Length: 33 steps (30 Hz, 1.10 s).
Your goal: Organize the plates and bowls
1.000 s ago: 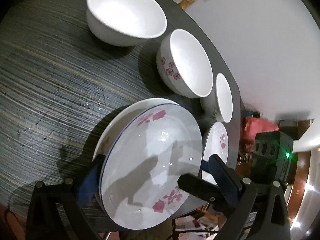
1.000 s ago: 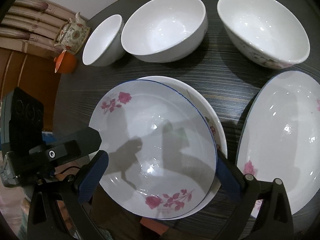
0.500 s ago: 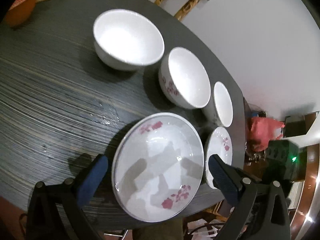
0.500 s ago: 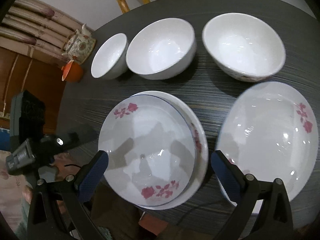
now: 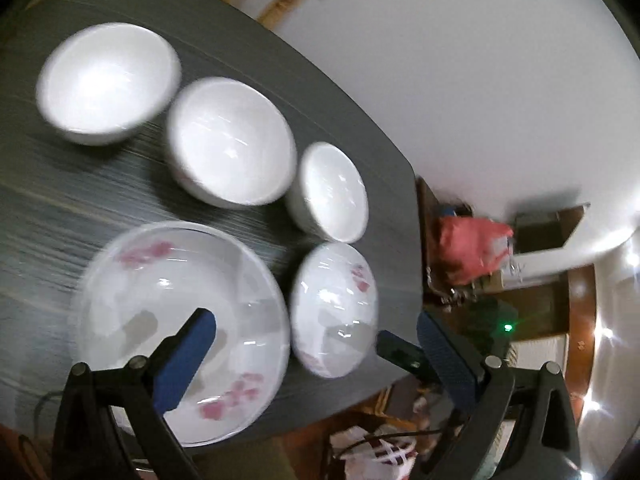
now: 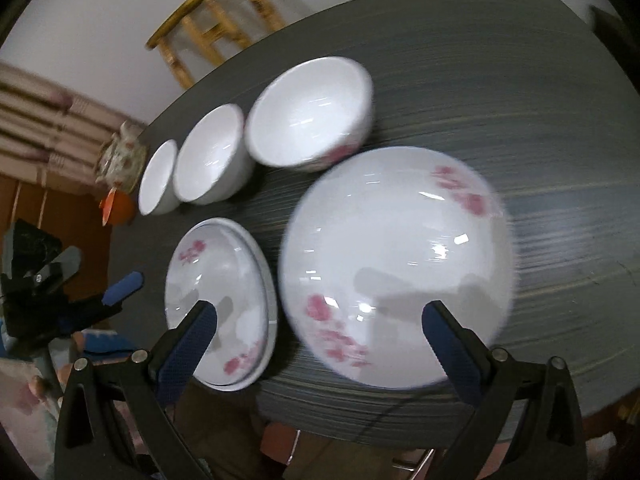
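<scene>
Left wrist view: the left gripper [image 5: 316,344] hangs spread and empty above the large plate [image 5: 176,320] and small plate stack [image 5: 334,308]; three bowls [image 5: 232,144] line the far side.

Right wrist view: the right gripper [image 6: 320,332] is spread, empty. Plates look stacked; nesting bowls likely comes next.

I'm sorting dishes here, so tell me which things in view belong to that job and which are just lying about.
For the job: large floral plate; smaller stacked plates; three white bowls.

Lying about: teapot; orange item; wooden chair; red bag.
</scene>
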Each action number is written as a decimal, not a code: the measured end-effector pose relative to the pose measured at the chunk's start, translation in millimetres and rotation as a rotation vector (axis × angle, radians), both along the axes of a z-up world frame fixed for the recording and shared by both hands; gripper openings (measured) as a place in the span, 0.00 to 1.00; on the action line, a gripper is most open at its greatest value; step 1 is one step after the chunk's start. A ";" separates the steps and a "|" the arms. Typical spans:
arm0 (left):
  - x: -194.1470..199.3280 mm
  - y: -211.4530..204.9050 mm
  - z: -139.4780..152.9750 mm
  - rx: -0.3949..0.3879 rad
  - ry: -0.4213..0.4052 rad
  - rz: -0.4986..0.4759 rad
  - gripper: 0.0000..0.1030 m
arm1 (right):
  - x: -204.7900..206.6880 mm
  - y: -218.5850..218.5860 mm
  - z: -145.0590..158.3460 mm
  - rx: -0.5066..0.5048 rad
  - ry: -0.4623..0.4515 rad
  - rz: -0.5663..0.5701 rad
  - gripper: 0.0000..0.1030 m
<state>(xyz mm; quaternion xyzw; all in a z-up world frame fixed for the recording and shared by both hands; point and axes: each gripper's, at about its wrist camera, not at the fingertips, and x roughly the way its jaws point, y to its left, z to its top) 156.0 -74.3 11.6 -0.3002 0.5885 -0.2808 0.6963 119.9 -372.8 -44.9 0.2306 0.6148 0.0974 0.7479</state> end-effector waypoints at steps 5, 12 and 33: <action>15.6 -60.2 0.5 0.052 -0.020 -0.093 0.99 | -0.3 -34.2 -15.9 -0.022 0.028 -0.043 1.00; 34.1 -102.7 -17.1 0.080 0.025 -0.166 0.99 | 4.2 -57.3 -39.5 0.037 0.068 -0.084 1.00; 47.7 -137.8 -82.1 0.149 0.205 -0.201 1.00 | 16.2 -51.8 -62.1 0.118 0.085 -0.047 1.00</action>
